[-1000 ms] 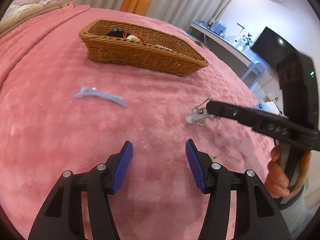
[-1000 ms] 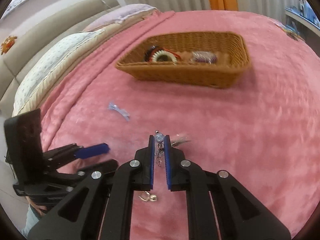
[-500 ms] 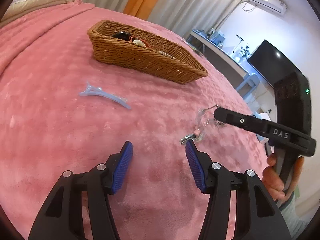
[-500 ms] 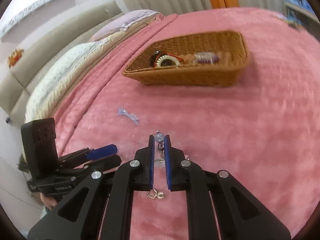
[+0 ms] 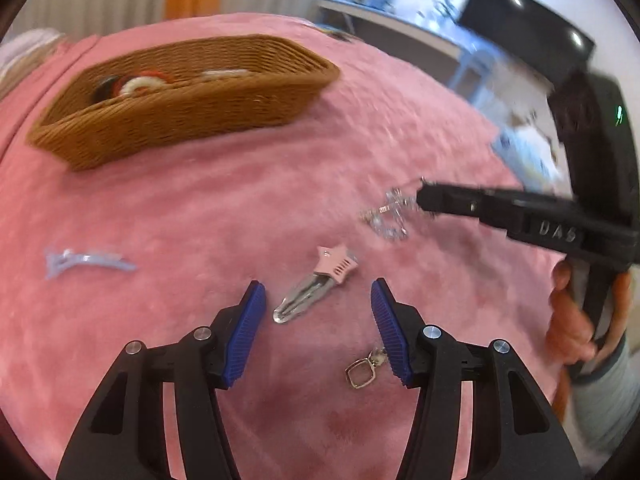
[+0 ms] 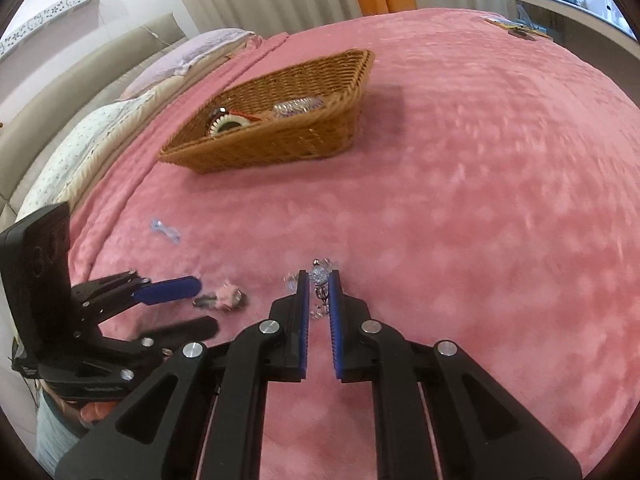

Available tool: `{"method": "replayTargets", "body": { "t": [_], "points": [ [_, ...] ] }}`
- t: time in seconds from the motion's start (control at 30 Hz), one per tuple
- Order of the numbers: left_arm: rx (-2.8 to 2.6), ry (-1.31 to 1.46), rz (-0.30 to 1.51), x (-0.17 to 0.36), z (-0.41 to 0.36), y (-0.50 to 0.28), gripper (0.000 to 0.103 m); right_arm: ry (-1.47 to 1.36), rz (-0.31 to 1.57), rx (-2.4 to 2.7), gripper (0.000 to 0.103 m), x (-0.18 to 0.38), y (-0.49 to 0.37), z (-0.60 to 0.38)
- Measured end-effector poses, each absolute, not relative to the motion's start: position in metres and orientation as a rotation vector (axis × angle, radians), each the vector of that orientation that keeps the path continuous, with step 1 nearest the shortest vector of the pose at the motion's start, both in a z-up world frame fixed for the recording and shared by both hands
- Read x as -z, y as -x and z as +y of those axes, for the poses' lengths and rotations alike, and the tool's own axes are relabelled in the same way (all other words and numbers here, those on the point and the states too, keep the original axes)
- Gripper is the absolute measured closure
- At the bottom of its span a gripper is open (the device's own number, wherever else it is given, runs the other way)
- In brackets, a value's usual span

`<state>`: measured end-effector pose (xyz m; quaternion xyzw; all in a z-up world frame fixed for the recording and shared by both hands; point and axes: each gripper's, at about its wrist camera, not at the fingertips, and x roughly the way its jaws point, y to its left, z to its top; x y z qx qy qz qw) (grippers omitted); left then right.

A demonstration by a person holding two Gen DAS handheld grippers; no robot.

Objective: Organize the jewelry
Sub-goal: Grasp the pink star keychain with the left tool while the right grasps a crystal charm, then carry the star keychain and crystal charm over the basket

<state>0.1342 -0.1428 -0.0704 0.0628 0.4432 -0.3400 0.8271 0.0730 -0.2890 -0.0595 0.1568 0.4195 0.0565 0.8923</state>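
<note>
Left wrist view: the left tool [image 5: 316, 300] hangs spread wide over a pink star clip [image 5: 316, 286] on the bed [image 5: 200, 208], probably to straddle it.

Right wrist view: the right tool [image 6: 319, 280] pinches sparkly jewelry [image 6: 319, 274], lifted clear for carrying. The basket [image 6: 280, 140] sits toward the bed's far edge, near the pillows [image 6: 80, 140].

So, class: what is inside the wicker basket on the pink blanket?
Inside the wicker basket lie a round white-and-red piece against something dark, and a silvery beaded piece. The near wall hides the basket floor, so anything lower down cannot be seen.
</note>
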Motion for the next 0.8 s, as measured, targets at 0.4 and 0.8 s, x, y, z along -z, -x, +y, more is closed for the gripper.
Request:
{"method": "replayTargets", "body": {
  "t": [0.4,0.8],
  "points": [
    [0.578,-0.062,0.907,0.066,-0.128,-0.145,0.089,-0.299,0.91,-0.164,0.095,0.077,-0.062,-0.266],
    [0.466,0.097,0.868,0.07,-0.078,-0.141,0.089,-0.168,0.902,-0.112,0.072,0.067,-0.05,-0.253]
  ]
}}
